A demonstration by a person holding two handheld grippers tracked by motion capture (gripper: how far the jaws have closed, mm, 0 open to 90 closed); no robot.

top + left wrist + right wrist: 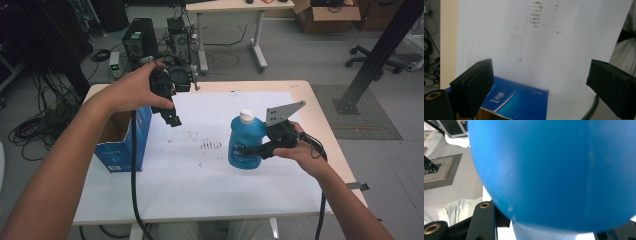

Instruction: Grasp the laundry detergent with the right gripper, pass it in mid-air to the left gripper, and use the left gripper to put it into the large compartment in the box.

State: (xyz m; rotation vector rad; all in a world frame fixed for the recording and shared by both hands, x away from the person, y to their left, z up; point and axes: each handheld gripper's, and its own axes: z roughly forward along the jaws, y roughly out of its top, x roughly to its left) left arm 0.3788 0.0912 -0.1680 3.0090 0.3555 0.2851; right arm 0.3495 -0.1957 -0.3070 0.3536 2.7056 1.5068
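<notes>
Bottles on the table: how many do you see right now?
1. The blue bottle with a white cap stands right of centre, clamped by the right gripper. Others may hide inside the blue box.

- The blue bottle is a rounded plastic jug with a white screw cap, which is on.
- It stands upright, or close to it, over the right half of the white sheet, with a printed label on its front.
- The right gripper clamps it from the right at mid-body, jaws closed on its sides.
- In the right gripper view its smooth blue wall bulges between the jaws, right against the camera.
- Whether its base touches the sheet cannot be told.
</notes>
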